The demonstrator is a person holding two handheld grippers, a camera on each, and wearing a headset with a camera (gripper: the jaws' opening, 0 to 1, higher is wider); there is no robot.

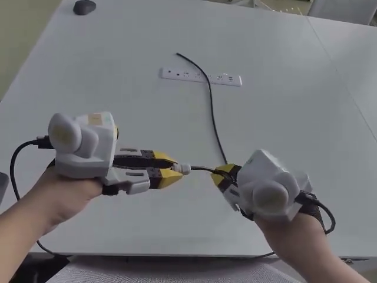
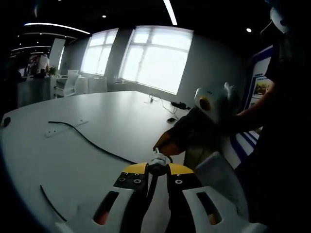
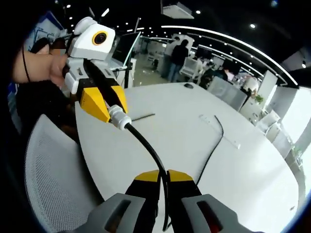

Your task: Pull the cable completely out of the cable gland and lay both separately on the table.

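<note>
A small white cable gland (image 1: 183,168) is pinched in the yellow tips of my left gripper (image 1: 174,173), held above the table's near edge. A black cable (image 1: 212,118) runs out of the gland (image 3: 118,119) to the right, passes between the shut jaws of my right gripper (image 1: 222,174), then trails away across the table to the far side. In the left gripper view the gland (image 2: 157,164) sits at my left gripper's (image 2: 157,170) tips, with the cable (image 2: 92,141) lying on the table behind. In the right gripper view the cable (image 3: 150,150) enters my right gripper (image 3: 163,175).
A white power strip (image 1: 200,76) lies across the far middle of the white table (image 1: 118,71), the cable passing over it. A dark mouse (image 1: 84,7) rests at the far left. A mesh chair (image 3: 53,184) stands at the table's near edge. People stand in the distance (image 3: 177,58).
</note>
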